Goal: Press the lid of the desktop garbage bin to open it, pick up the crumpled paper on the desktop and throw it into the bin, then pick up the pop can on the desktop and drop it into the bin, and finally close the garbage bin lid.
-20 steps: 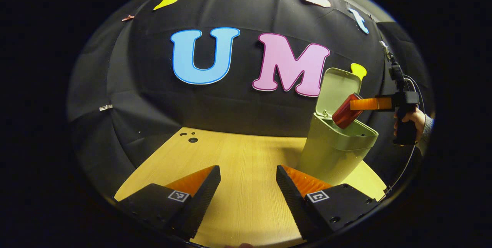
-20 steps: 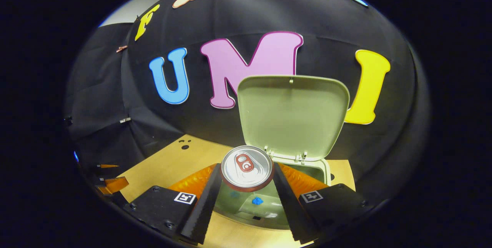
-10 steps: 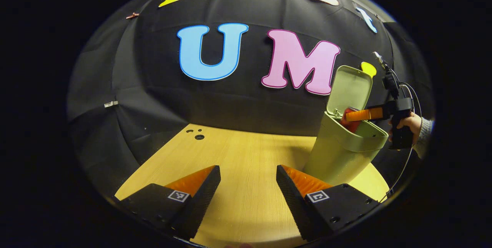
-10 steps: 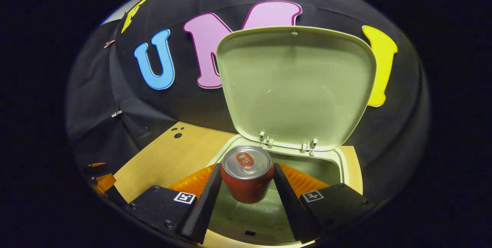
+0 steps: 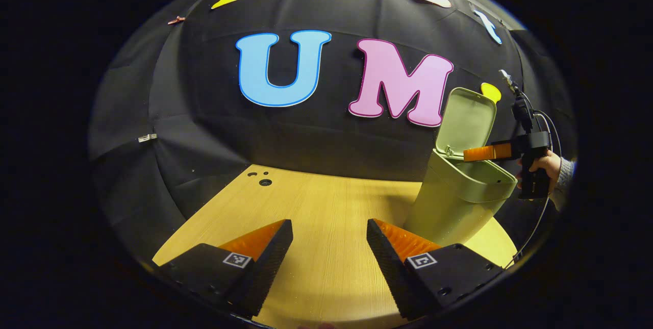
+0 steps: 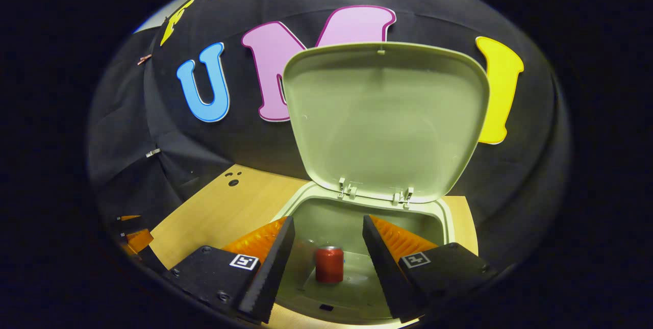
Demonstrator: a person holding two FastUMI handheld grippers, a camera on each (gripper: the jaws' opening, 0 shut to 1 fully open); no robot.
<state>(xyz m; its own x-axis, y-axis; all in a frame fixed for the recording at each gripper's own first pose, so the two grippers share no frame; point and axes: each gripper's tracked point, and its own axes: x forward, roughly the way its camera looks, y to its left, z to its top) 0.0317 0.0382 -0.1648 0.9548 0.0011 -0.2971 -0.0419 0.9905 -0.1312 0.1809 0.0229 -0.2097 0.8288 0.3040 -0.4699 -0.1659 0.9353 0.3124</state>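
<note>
Both grippers gaping, empty: right gripper [image 6: 326,227] above open bin [image 6: 444,217], left gripper [image 5: 329,239] over desk [image 5: 326,201].

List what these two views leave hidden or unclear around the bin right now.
- Crumpled paper: right gripper view looks into the bin, but the right claw fingers cover much of the floor beside the pop can; no paper can be made out.
- Bin interior: left gripper view, hidden by its wall.
- Lid top: faces away.

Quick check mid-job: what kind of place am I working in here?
Likely a staged recording booth, not a home: black cloth wall, bare wooden tabletop, and one green desktop bin, lid up.
</note>
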